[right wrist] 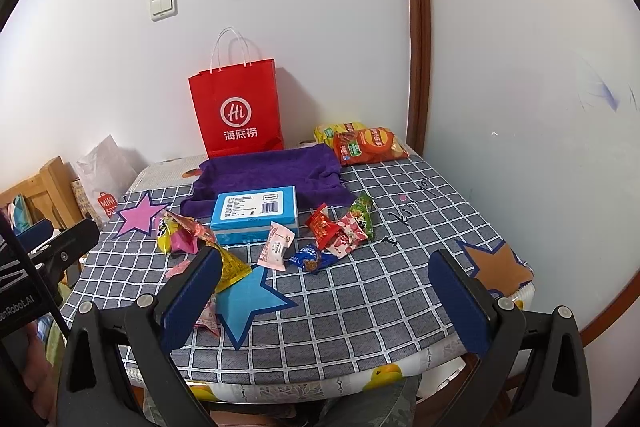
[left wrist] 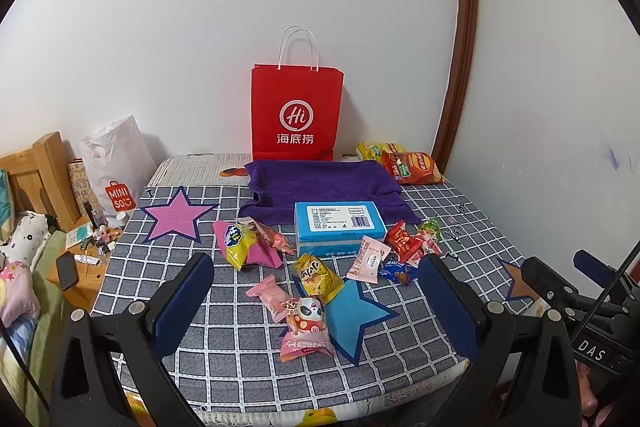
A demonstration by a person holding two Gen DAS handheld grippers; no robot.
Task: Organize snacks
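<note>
Both claws are spread wide and hold nothing. The left gripper hovers over the near edge of the grey checked tablecloth, framing a pink panda-printed snack packet and a yellow foil chip packet beside a blue paper star. The right gripper hangs over the same blue star. More small wrapped snacks lie scattered before a light blue tissue box on a purple folded towel; a red paper handle bag stands against the wall. Only the left view shows the cluttered wooden bedside table.
</note>
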